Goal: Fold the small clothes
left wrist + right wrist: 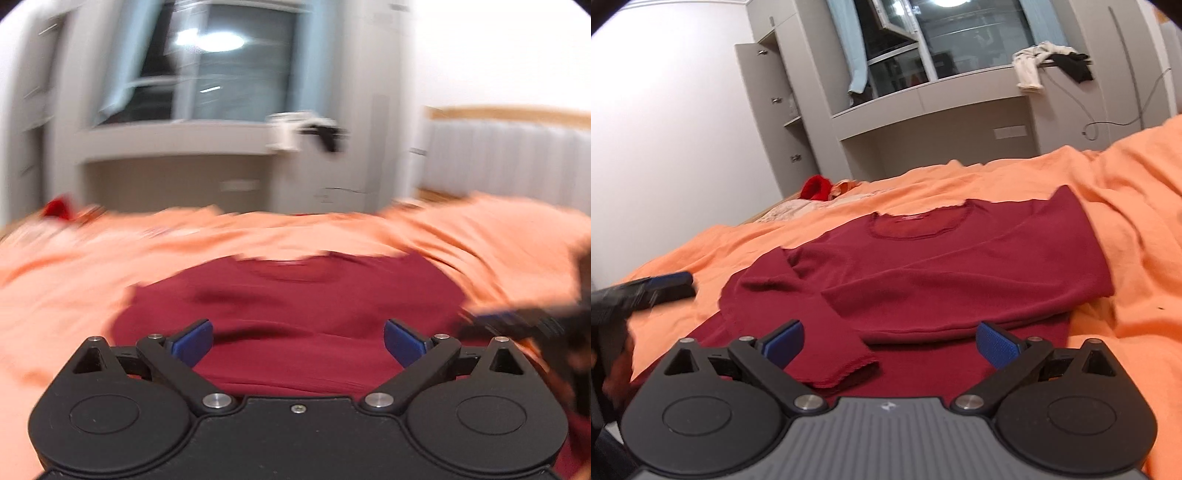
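Orange bedspread [1126, 206] under dark red top [942, 258], ahead of both grippers' spread fingers [785, 343].

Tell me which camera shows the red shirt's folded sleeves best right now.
The right wrist view: it is sharp, and the dark red shirt lies on the orange bedcover with both sleeves folded across the body. The left wrist view shows the shirt motion-blurred, sleeves indistinguishable.

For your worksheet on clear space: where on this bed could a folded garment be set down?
Bare orange bedsheet lies right of the dark red shirt, and a strip beyond its neckline. The far left corner is crowded: a red item and pale fabric.
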The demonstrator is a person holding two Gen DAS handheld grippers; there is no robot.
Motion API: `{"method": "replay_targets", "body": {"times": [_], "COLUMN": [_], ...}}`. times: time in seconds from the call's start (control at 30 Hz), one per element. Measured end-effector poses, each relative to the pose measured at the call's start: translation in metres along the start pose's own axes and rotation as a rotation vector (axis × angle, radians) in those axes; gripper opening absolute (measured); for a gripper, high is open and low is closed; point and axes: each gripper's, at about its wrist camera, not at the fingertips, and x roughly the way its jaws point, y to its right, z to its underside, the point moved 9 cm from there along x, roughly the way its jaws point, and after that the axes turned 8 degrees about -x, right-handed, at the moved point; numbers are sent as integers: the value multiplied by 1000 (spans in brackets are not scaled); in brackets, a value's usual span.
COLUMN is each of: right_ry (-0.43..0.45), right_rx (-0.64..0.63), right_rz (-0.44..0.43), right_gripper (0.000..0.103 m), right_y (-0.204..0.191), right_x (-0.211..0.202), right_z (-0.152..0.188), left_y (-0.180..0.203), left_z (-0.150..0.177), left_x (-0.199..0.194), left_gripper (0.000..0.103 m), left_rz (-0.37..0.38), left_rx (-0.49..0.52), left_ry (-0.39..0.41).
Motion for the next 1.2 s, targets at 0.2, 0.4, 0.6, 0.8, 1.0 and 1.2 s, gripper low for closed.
{"method": "replay_targets", "body": {"times": [0.2,0.4,0.6,0.8,1.0,1.2], "right_ry": [-81,-129,-92,-107,-108,-80], "right_rx": [-5,-2,-44,-27,-25,-102], "right_rz": [-66,-65,-6,12,-5,-19], "right_gripper": [59,8,7,7,8,8], "right_y": [-18,-19,-12,-8,-9,-22], "right_x": [25,28,5,2,1,-7], "right_z": [6,18,14,18,22,17], "left_y": [-92,-146,-167,-167,-162,-145], "left_z": [-23,-19,-10,-4,-3,-23], "left_x": [10,30,38,43,64,54], "left_gripper": [97,88,79,76,7,5], "left_rz": [-184,-234,-249,-228,-257,-346], "left_rx": [-241,-434,-555,-581,-564,-426], "left_ry": [16,-26,-61,-83,-95,1]}}
